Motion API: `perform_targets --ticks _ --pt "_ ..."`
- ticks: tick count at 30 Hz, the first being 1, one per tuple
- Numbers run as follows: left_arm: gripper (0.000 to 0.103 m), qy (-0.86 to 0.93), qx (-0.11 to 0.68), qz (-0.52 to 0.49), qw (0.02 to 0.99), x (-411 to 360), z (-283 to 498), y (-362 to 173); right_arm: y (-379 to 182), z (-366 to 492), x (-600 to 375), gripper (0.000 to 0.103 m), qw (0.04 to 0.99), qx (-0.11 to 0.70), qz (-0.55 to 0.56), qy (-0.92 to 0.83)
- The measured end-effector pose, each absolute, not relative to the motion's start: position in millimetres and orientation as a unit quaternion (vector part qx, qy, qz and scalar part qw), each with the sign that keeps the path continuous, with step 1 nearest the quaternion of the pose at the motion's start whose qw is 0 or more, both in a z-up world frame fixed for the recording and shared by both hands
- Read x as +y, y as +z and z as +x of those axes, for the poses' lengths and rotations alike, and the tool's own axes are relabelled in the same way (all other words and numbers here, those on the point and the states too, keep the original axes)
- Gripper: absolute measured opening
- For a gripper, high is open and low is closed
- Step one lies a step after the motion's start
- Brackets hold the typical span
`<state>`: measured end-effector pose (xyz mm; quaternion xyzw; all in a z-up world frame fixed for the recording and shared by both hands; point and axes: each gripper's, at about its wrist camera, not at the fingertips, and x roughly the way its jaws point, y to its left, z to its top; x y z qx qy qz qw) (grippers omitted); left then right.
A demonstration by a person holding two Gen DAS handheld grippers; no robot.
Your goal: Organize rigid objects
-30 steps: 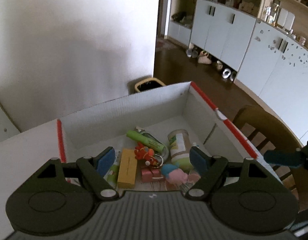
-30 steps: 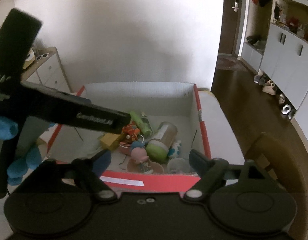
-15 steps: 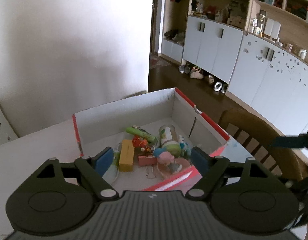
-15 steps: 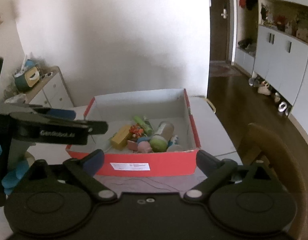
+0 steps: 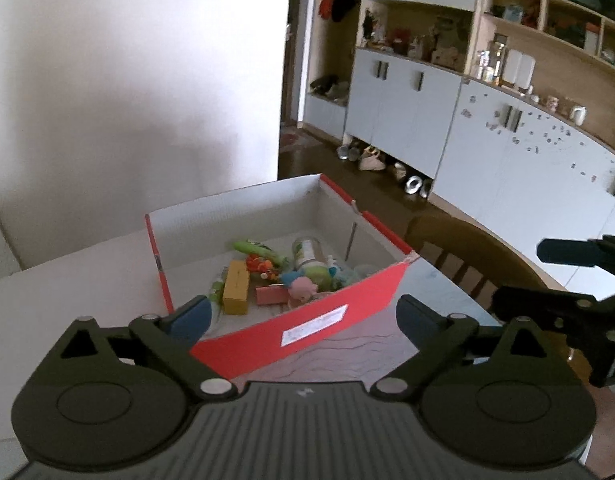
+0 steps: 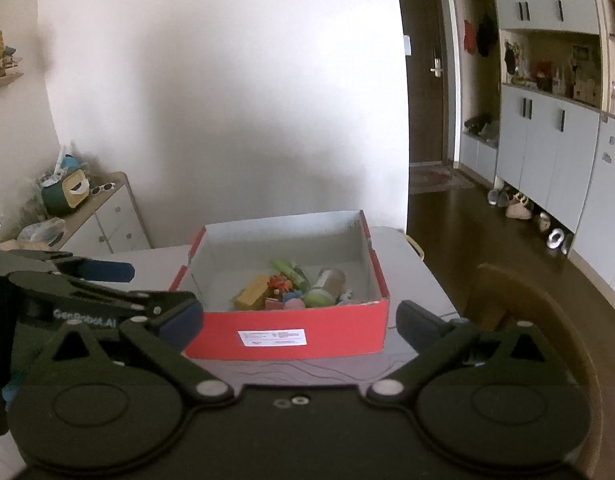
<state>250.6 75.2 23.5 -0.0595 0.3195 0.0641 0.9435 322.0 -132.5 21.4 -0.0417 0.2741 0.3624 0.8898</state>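
A red cardboard box with white inner walls stands on the pale table, and everything else is placed against it. In the right wrist view its long red side with a white label faces the camera squarely; in the left wrist view the same side runs at a slant, from the near left up to the far right corner.

The small rigid things lie in a heap on the box floor, nearer the labelled side than the far wall. A yellow block lies flat at the left of the heap, its long axis pointing from the labelled side toward the far wall. A green tube lies farthest back, slanting across the floor with one end toward the box's left wall. A cylindrical jar with a green lid lies on its side at the right, lid end toward the labelled side. Between block and jar sit a pink toy, an orange figure and a pink flat piece.

The left gripper and the right gripper hang on the near side of the box, outside it. Both have just been opening; their jaws stand wide apart with nothing between the pads. A wooden chair stands to the box's right.
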Motion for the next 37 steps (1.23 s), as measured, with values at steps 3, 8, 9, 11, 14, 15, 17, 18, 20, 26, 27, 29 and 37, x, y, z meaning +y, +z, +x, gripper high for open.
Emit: perform_targets --ticks 3,8,9,11,14,15,17,18,20,26,27,29,37 --pt "0.101 0.059 0.316 -0.049 0.946 67 241 26 23 313 -134 0.103 0.892 0.265 -0.042 0.365" --pt "0.101 0.056 0.299 -0.036 0.952 53 221 29 25 296 -141 0.103 0.894 0.255 -0.037 0.367" --pt "0.101 0.055 0.296 -0.036 0.953 52 218 30 26 293 -142 0.103 0.894 0.254 -0.036 0.368" --pt "0.101 0.054 0.292 -0.037 0.954 48 211 32 26 287 -145 0.103 0.895 0.250 -0.035 0.367" --pt "0.101 0.054 0.288 -0.031 0.956 44 203 34 27 279 -148 0.103 0.896 0.246 -0.035 0.367" --pt "0.101 0.055 0.287 -0.029 0.956 43 200 34 27 277 -149 0.103 0.896 0.246 -0.036 0.367" --pt "0.101 0.055 0.287 -0.029 0.956 43 197 35 28 273 -151 0.103 0.897 0.243 -0.038 0.366" --pt "0.101 0.055 0.287 -0.031 0.956 43 197 35 28 270 -152 0.103 0.898 0.242 -0.037 0.365" --pt "0.101 0.050 0.288 -0.038 0.956 42 193 34 28 268 -153 0.103 0.898 0.242 -0.035 0.365" --pt "0.101 0.052 0.292 -0.048 0.954 44 189 30 29 262 -156 0.103 0.899 0.240 -0.031 0.365" --pt "0.101 0.051 0.293 -0.051 0.954 45 189 30 29 262 -157 0.103 0.899 0.241 -0.030 0.365" --pt "0.101 0.054 0.292 -0.054 0.954 46 189 29 28 259 -158 0.103 0.900 0.241 -0.033 0.362" --pt "0.101 0.051 0.295 -0.060 0.952 47 192 29 26 257 -162 0.103 0.901 0.245 -0.030 0.357"
